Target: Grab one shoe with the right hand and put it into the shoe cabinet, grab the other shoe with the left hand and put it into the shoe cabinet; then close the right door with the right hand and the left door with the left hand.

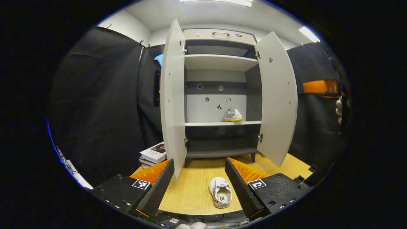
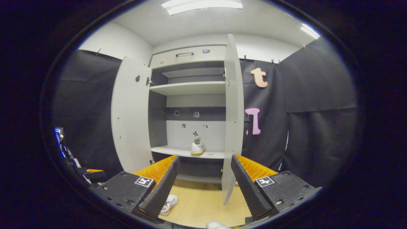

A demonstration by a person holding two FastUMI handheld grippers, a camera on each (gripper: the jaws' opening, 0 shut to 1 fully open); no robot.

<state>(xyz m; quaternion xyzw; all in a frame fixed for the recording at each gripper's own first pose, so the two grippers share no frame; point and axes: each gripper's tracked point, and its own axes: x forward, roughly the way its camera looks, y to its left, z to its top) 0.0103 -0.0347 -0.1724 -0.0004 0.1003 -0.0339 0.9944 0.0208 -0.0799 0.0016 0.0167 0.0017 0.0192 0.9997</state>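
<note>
We see both grippers [image 1: 199,181] [image 2: 205,181] with fingers apart, empty. One shoe [image 1: 232,116] sits on the cabinet [image 1: 219,62] shelf; our right finger [image 2: 160,192] half hides the other shoe [image 2: 169,203].

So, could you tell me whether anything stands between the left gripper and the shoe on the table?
Nothing visible does: the shoe lies on bare table just ahead of the open left gripper.

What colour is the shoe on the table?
The shoe is white with small red and blue markings, seen best in the left gripper view.
</note>
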